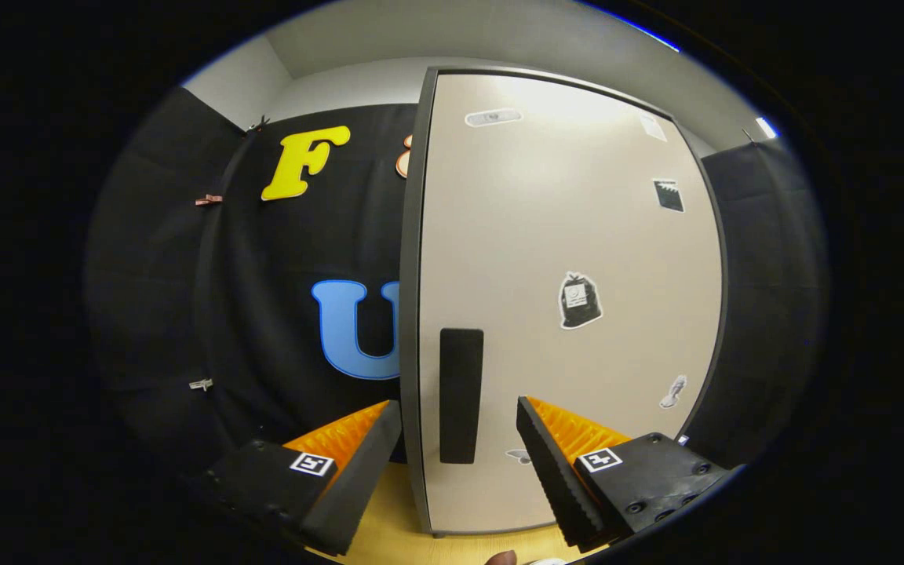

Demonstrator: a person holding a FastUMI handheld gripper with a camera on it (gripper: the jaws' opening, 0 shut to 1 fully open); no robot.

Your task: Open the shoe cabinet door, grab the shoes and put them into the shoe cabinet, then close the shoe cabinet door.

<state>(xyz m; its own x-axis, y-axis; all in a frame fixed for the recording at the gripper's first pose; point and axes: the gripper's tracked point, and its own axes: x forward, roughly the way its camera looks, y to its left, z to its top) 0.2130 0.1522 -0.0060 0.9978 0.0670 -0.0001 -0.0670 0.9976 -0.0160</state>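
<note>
Right now the tool (460, 428) is spread wide and holds nothing, its two fingers set either side of the dark vertical handle (461, 395) on the shoe cabinet door (577, 235). That straddling placement makes sense: the handle is the one part of the flat door a two-finger grip can close on, so lining it up in the gap comes before any pull. Whether the fingers have reached the handle's depth or sit a little short of it, I cannot tell. The handle is mounted near the door's left edge, which suggests the hinges are on the far right side and the door will swing out from the left. The door looks closed, flush in its dark frame (411, 275), so the task seems to be at its first step. The cabinet stands on a pale wooden floor (389, 534) against the booth's black cloth wall (264, 314). The shoes are not to be made out; a small pale shape lies on the floor below the fingers, too little of it visible to name.
</note>
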